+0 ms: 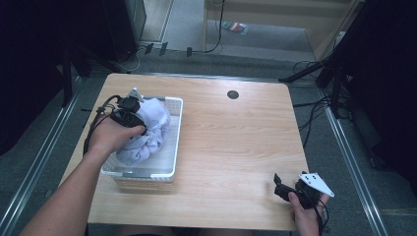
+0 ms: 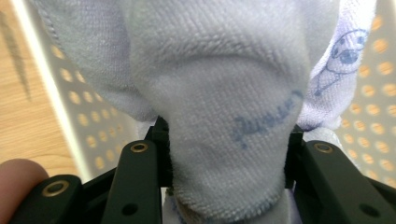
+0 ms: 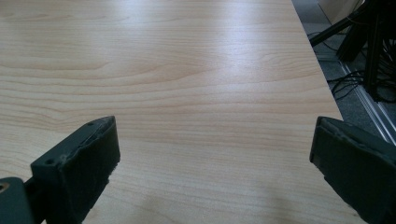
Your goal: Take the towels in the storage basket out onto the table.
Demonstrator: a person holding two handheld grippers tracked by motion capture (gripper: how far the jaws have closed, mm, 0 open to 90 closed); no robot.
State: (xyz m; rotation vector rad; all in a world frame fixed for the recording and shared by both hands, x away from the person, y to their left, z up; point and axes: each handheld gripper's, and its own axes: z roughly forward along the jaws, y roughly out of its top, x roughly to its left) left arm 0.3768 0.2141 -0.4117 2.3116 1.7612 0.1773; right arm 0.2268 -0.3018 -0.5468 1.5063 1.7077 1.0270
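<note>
A pale lilac towel (image 1: 147, 130) lies bunched in a white perforated basket (image 1: 169, 169) on the left of the table. My left gripper (image 1: 129, 112) is over the basket's far left part and is shut on the towel. In the left gripper view a fold of the towel (image 2: 229, 107) with blue printed marks is clamped between the two black jaws. My right gripper (image 1: 279, 186) rests near the table's front right corner. Its jaws stand wide apart in the right gripper view, with only bare wood (image 3: 196, 93) between them.
The wooden table (image 1: 236, 142) has a round cable hole (image 1: 232, 94) near its far edge. Cables and black stands line the floor (image 1: 314, 105) on the right and behind. The basket's perforated wall (image 2: 88, 121) is close behind the towel.
</note>
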